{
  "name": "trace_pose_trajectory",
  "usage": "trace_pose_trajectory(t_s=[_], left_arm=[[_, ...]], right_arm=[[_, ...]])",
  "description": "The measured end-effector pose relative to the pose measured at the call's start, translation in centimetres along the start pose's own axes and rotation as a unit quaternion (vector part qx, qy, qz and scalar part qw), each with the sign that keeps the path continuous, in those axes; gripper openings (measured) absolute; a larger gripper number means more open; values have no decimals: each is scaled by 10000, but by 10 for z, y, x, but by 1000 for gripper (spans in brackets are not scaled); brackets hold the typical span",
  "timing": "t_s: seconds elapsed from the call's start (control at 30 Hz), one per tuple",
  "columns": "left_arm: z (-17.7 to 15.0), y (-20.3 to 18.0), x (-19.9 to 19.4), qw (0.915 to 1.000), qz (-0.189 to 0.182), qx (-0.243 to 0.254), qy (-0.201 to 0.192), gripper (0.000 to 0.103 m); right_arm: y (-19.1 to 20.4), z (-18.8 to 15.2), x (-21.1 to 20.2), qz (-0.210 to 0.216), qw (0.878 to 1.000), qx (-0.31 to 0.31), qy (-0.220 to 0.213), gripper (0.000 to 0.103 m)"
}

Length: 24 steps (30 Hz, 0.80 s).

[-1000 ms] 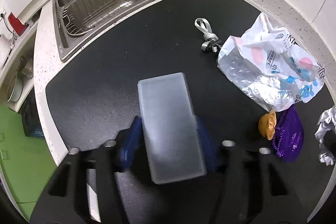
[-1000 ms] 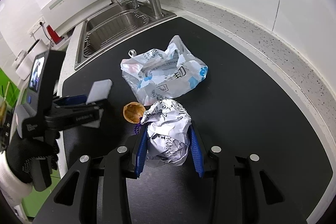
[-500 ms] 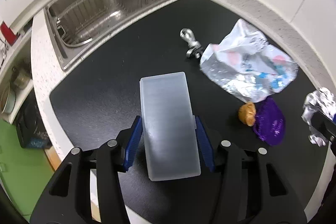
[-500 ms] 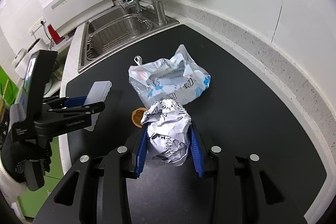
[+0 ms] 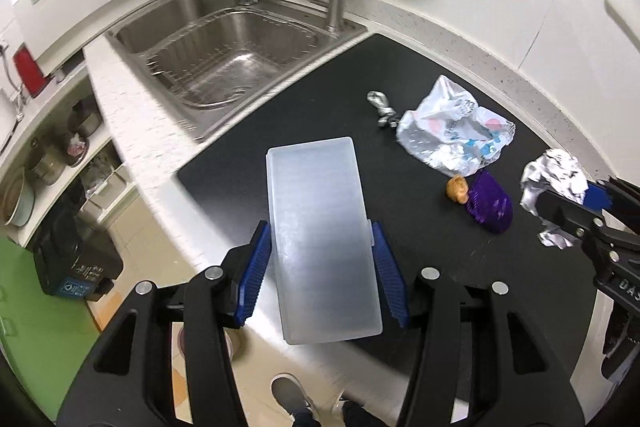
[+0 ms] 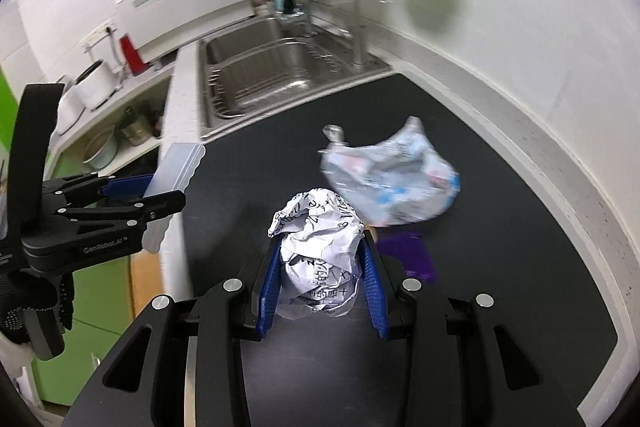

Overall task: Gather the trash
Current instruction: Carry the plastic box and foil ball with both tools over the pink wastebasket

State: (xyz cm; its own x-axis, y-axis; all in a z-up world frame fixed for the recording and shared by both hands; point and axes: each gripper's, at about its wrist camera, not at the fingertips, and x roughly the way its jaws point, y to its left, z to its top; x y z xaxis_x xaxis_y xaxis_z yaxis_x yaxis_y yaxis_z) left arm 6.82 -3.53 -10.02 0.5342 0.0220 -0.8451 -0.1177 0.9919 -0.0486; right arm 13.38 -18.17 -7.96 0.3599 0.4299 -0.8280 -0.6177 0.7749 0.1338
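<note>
Left gripper (image 5: 322, 267) clamped on a frosted box (image 5: 320, 239), blue pads (image 5: 256, 275) pressing both long sides. Box lifted over the front edge of the black mat (image 5: 320, 83), long axis running 6 to 12, far end aimed at the sink (image 5: 224, 55).

Right gripper (image 6: 320, 279) closed round a paper ball (image 6: 320, 259), print showing, ball bulging out past the tips toward 12.

Seen only from the left: floor, a shoe (image 5: 290, 393) at 6, a brown lump (image 5: 457, 188) touching the purple wrapper (image 5: 490, 201), open shelves at 9. From the right: box side-on at 9, tilted, gloved hand (image 6: 28, 303) below it, wrapper half hidden behind the ball. On the mat in both: white bag (image 5: 456, 135), silver scrap (image 5: 382, 109) at its edge.
</note>
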Motion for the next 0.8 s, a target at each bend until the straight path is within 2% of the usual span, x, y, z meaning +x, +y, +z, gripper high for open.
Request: trace_pose_trajectory(t_s=[0.27,0.43,0.6,0.8], left_arm=[[-44,88,-49,9980,278,-539,-163,52],[-80,149,-71,9931,538,-1033,-169,51],[-124,212,-83,9836,766,-1631,-58,51],[-177,274,-77,9706,978,-2192,171,51]], right_arm=[[98,11,14,511,9967,-632,52,36],[171,17,39,983,9884,-1146,187,36],[246,13,77,1478,9742,-1637,485,36],[315,-2,126,1784,9580,-2064,884,36]])
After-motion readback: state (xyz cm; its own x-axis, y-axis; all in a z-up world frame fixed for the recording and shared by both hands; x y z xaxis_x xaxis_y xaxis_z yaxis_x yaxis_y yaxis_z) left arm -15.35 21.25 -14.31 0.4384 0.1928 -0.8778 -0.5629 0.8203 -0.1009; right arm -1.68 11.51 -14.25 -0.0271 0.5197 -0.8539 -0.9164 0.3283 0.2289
